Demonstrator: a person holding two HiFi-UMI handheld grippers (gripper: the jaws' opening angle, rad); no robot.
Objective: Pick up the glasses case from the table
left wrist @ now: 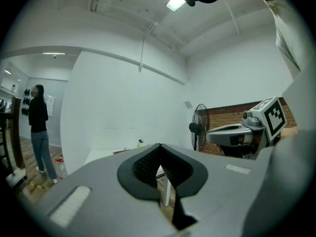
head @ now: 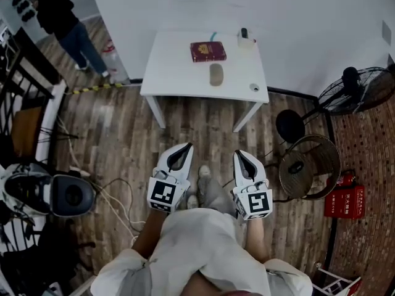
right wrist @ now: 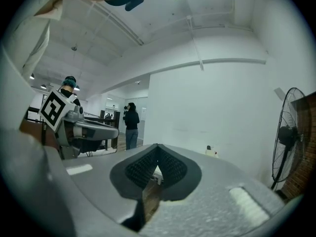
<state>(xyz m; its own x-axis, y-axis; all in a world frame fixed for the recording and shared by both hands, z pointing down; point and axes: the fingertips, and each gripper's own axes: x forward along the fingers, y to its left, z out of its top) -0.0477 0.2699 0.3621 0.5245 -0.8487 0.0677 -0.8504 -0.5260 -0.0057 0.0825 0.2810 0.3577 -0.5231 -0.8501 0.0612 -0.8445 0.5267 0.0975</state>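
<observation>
In the head view, the case (head: 216, 74) lay on the white tabletop (head: 173, 79), just on your side of the red book (head: 208, 51) and well apart from both grippers. You held the left gripper (head: 182, 152) and right gripper (head: 242, 159) over the floor, short of the tabletop.

The left gripper view showed its jaws clenched on nothing, and they hid the case.

The right gripper view showed the same: jaws together, empty.

The case looked light, stiff and rounded — likely slippery — so you'd best take it across its narrow middle.
</observation>
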